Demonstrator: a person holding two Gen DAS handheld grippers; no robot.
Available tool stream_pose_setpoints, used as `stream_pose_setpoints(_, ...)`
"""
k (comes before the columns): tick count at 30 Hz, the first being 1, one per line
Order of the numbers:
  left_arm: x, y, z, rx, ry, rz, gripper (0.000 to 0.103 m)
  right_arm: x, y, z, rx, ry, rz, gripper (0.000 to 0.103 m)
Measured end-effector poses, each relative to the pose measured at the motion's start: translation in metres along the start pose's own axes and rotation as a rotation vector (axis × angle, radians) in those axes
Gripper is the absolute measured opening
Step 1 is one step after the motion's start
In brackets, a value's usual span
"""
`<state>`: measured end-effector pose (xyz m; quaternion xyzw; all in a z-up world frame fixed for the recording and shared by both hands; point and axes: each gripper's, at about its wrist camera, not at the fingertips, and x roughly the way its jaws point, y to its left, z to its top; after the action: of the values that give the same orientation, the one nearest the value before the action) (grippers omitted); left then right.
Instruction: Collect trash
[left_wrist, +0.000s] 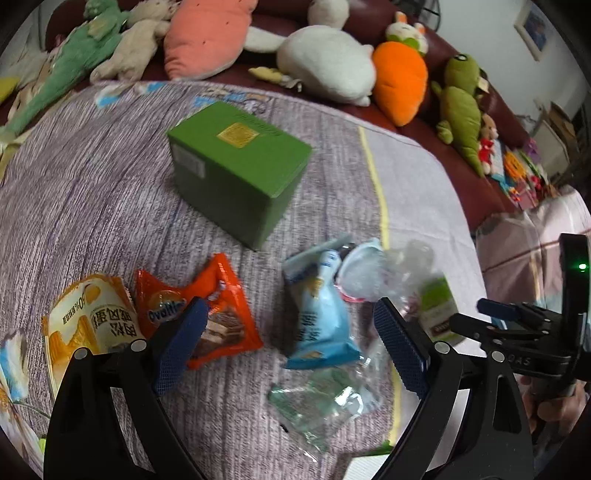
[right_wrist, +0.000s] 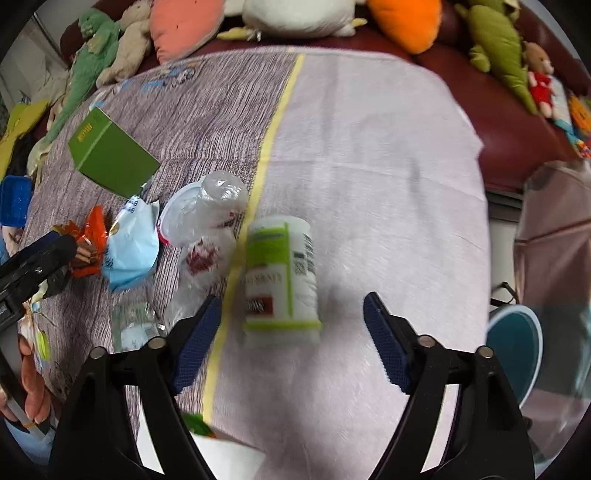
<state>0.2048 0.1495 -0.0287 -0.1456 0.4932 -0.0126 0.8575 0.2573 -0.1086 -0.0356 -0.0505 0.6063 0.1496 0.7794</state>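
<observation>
On the bedspread (right_wrist: 369, 147), white green-labelled bottle (right_wrist: 282, 273) lying sideways, both grippers' jaws spread, empty.

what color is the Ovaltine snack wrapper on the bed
Orange, with a blue Ovaltine logo. The Ovaltine wrapper shows best in the left wrist view.

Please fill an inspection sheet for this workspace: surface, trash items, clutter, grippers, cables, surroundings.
Surface: bedspread, grey-striped on one side and pale pink on the other, with a yellow stripe between.
Job's things: orange wrapper, yellow wrapper, blue wrapper, clear plastic wrapper, crushed clear cup, white-green container lying down.
Clutter: green box.
Grippers: left gripper open, empty; right gripper open, empty, nearest the container.
Cables: nothing seen.
Surroundings: plush toys on a dark red sofa.
</observation>
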Motion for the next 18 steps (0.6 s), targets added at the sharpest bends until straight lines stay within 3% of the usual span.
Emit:
stream_pose_setpoints(5,0.009,0.009,0.009,-0.027,0.013,0.007,0.092,0.025,-0.001,0.009,0.011,0.040,0.007,0.065)
stream_pose_setpoints(7,0.010,0.009,0.015,-0.042,0.012,0.007,0.092,0.033,-0.003,0.010,0.019,0.057,0.021,0.048)
stream_pose_setpoints(8,0.010,0.010,0.019,-0.047,0.010,0.007,0.092,0.037,-0.003,0.010,0.014,0.076,0.038,0.048)
stream_pose_setpoints(18,0.007,0.006,0.084,-0.180,-0.033,0.069,0.092,-0.005,-0.007,0.021,-0.007,-0.037,0.019,0.048)
